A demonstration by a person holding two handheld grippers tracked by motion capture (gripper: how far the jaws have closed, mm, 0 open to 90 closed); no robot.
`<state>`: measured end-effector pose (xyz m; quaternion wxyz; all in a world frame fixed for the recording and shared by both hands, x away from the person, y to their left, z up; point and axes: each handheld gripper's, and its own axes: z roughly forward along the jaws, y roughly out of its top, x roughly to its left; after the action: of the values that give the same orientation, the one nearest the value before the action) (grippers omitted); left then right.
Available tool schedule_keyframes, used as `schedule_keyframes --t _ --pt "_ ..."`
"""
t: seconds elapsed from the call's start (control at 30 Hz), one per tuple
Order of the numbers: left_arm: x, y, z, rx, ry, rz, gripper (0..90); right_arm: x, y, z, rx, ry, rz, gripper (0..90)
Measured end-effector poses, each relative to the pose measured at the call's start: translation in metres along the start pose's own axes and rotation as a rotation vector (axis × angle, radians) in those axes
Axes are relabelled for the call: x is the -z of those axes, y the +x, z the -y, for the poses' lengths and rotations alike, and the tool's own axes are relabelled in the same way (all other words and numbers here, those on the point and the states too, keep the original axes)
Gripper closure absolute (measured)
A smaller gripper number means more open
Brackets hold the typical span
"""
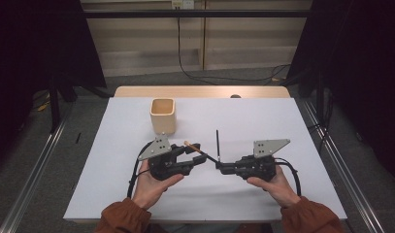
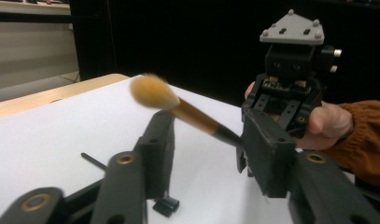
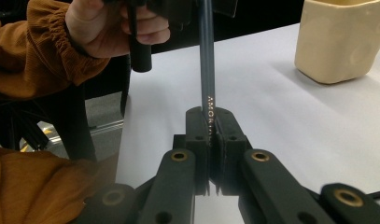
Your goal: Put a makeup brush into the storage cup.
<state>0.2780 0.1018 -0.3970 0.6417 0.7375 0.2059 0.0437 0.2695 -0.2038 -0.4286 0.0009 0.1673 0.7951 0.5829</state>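
Note:
A makeup brush (image 1: pixel 191 146) with a tan tuft (image 2: pixel 150 91), wooden neck and black handle (image 3: pixel 206 56) hangs above the white table (image 1: pixel 263 121). My right gripper (image 1: pixel 218 165) is shut on the end of that handle, its jaws pressed together around it (image 3: pixel 210 116). The brush's head end passes between the jaws of my left gripper (image 1: pixel 197 151), which stand apart on either side of it (image 2: pixel 208 128); the handle runs close by the right-hand jaw. The two grippers face each other, tips nearly meeting.
A cream cup (image 1: pixel 162 115) stands upright behind the left gripper, also at the upper right of the right gripper view (image 3: pixel 341 39). A thin dark stick (image 1: pixel 217 143) lies on the table between the grippers. A wooden strip edges the far side.

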Motion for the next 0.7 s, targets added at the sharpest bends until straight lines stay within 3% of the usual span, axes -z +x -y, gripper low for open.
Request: schedule_keyframes --t 0.27,0.7 --pt "-0.0001 0.0026 -0.0019 0.055 -0.004 0.037 70.8 -0.0019 -0.0005 0.0008 -0.002 0.005 -0.002 85.9" --pt "-0.0046 -0.0001 -0.0088 0.080 -0.010 0.096 77.4 -0.0035 0.0012 0.0024 0.013 0.022 0.004 85.3"
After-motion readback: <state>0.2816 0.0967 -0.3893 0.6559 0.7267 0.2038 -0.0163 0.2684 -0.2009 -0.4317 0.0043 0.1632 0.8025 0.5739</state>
